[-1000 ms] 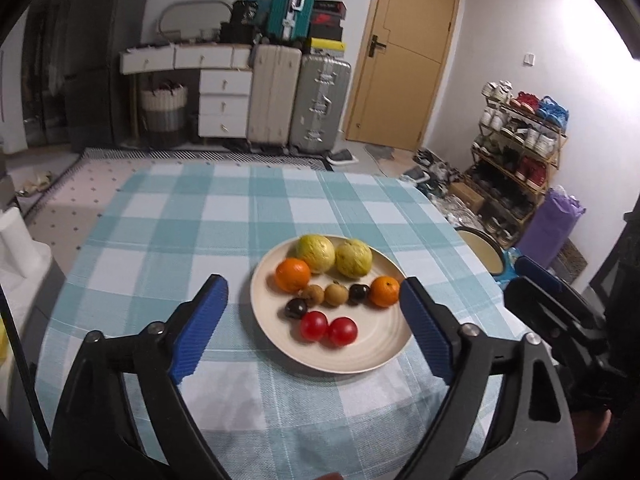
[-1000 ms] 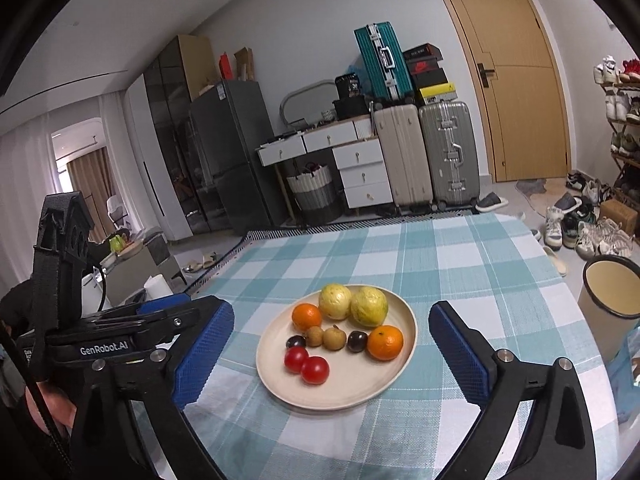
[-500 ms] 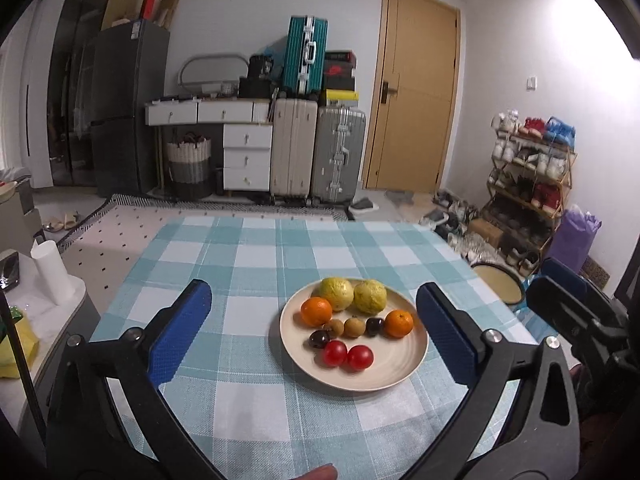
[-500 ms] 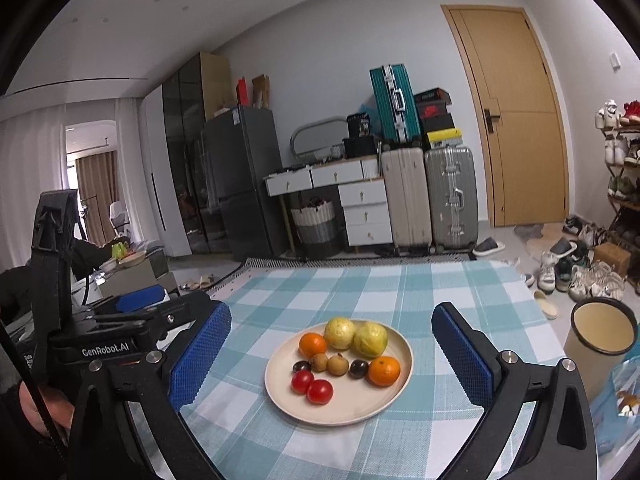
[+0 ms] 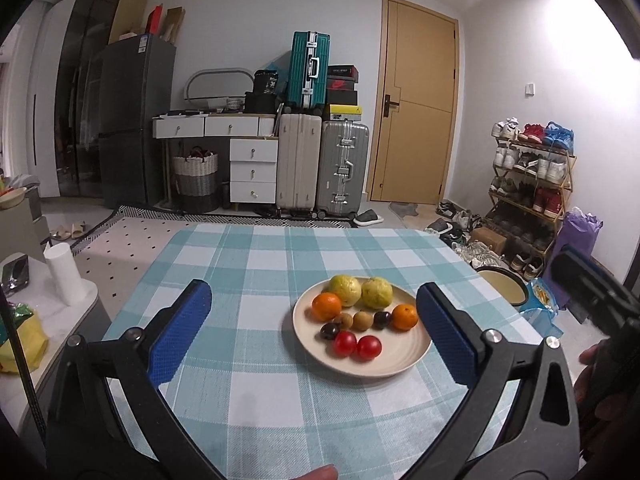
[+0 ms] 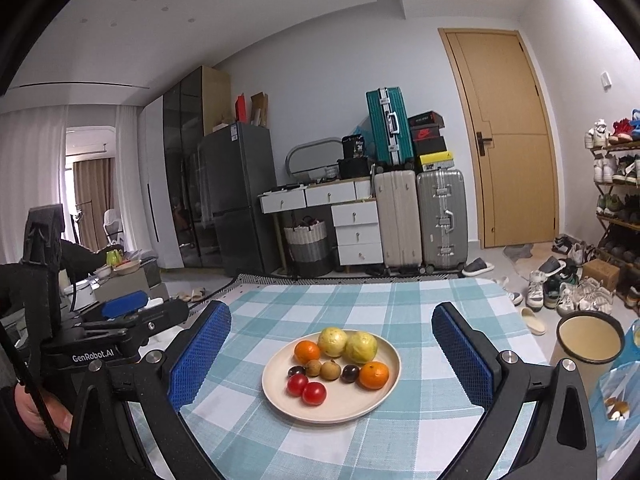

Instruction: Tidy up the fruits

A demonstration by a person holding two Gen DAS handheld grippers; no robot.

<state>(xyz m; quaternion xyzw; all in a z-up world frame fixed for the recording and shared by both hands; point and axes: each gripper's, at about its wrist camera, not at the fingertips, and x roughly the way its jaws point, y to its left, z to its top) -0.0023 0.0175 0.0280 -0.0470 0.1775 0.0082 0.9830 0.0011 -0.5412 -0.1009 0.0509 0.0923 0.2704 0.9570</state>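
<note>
Checked tablecloth point(image 5: 256, 320) partly hidden behind both wide-spread claws, plate point(image 6: 384, 394) unobstructed.

Cream plate point(image 6: 384, 394); teal-and-white checked tablecloth point(image 6: 400, 304); two orange tangerines point(image 6: 373, 375); two red tomatoes point(image 6: 314, 393); blue gripper pads point(image 6: 460, 354).

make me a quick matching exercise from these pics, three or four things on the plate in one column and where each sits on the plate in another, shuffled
Places are as seen in the right wrist view.

Column 1
1. yellow-green fruits
2. red tomatoes
3. orange beside a dark plum
4. plate

Column 2
a. near edge of the plate, left of centre
b. on the checked tablecloth, under all the fruit
c. far edge of the plate, side by side
d. right side of the plate

Pairs: 1-c, 2-a, 3-d, 4-b
</note>
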